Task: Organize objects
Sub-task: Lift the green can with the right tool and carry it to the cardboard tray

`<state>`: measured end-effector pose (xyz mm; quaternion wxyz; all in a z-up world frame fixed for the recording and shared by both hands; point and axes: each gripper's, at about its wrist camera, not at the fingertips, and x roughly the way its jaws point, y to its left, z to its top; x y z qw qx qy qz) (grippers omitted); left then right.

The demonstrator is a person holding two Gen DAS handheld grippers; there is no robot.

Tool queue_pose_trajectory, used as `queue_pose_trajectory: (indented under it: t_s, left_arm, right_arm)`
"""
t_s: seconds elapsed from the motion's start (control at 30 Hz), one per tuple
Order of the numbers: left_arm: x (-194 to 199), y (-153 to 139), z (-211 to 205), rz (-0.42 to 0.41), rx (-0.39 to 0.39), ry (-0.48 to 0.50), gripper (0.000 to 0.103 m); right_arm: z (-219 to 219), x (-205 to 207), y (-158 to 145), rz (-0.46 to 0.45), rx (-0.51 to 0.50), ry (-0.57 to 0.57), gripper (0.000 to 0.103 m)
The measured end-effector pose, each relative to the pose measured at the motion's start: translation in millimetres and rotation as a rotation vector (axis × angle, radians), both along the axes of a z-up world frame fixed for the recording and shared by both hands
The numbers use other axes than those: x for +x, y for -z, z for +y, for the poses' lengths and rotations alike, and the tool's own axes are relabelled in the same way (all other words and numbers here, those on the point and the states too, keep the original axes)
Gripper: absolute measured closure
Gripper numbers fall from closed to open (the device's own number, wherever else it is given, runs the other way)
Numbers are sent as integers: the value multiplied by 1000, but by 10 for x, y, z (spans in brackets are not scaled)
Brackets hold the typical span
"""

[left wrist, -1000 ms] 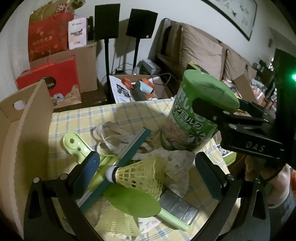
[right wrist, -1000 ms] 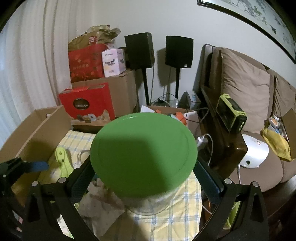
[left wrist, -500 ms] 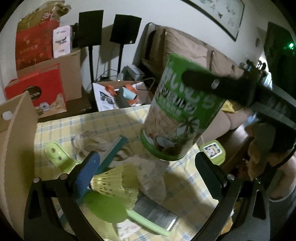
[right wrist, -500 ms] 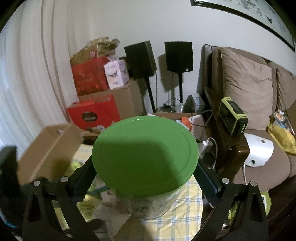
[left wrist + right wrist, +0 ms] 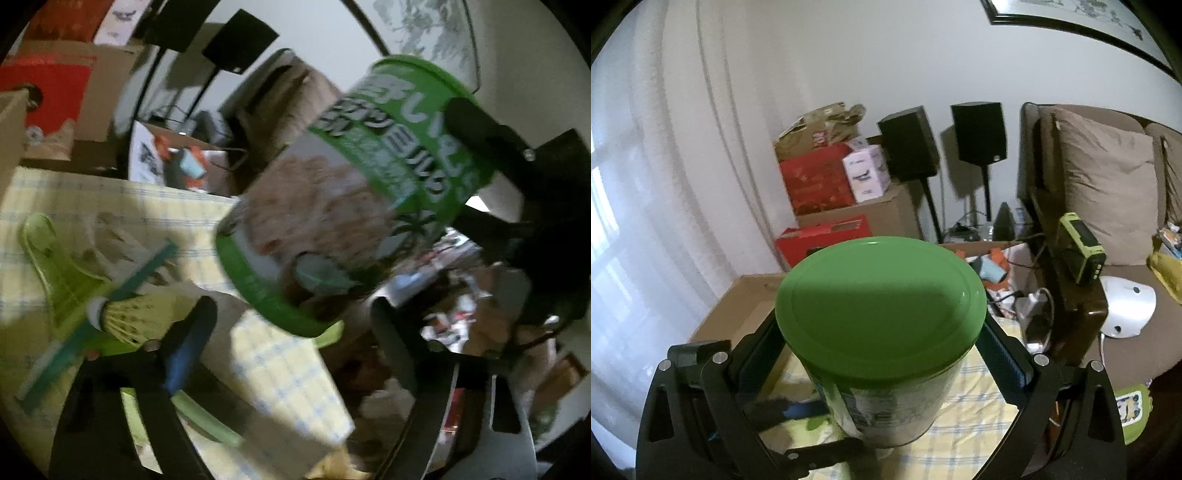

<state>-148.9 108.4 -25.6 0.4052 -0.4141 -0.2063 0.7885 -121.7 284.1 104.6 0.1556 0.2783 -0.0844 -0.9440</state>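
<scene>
A can with a green lid [image 5: 879, 306] and a green printed label [image 5: 369, 192] hangs tilted above the checked tablecloth [image 5: 110, 206]. My right gripper [image 5: 882, 347] is shut on it just under the lid, one pad on each side. The right gripper's black finger [image 5: 480, 129] crosses the label in the left wrist view. My left gripper [image 5: 291, 332] sits below and in front of the can, rolled to one side. Its jaws are closing. The can's lower rim shows between the fingertips, but the pads do not press on it. A yellow shuttlecock [image 5: 125, 317] lies on the cloth.
A lime plastic piece [image 5: 55, 258] and a teal bar [image 5: 110, 306] lie by the shuttlecock. An open cardboard box [image 5: 738, 306] stands left of the table. Beyond it are red boxes [image 5: 816, 184] and two black speakers [image 5: 979, 133]. A sofa [image 5: 1108, 184] is on the right.
The right gripper has lifted the can higher off the cloth. The left wrist view has rolled and swung right toward the can's base, and the left jaws stand narrower than before.
</scene>
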Motion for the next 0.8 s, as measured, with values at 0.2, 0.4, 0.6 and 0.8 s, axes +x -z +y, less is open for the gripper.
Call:
queue_pose_trajectory:
  t_s: [0.2,0.4,0.6,0.8]
  left_arm:
    - [137,-156,-202,67,12,-17,37]
    - [289,-289,-519,79,3,-72,49]
    - [542,-403,-1099,90,0,-180,51]
    - [752,-396,-1707,76,-15,-286,51]
  right_arm:
    - [-254,49,-90,6,-12,-46,3]
    - [-636,64,-213,5,9,-117,3]
    - [-1187,79,-250,-7,-22,-230,3]
    - [-1779,62,-144,-44,-78,-331,3]
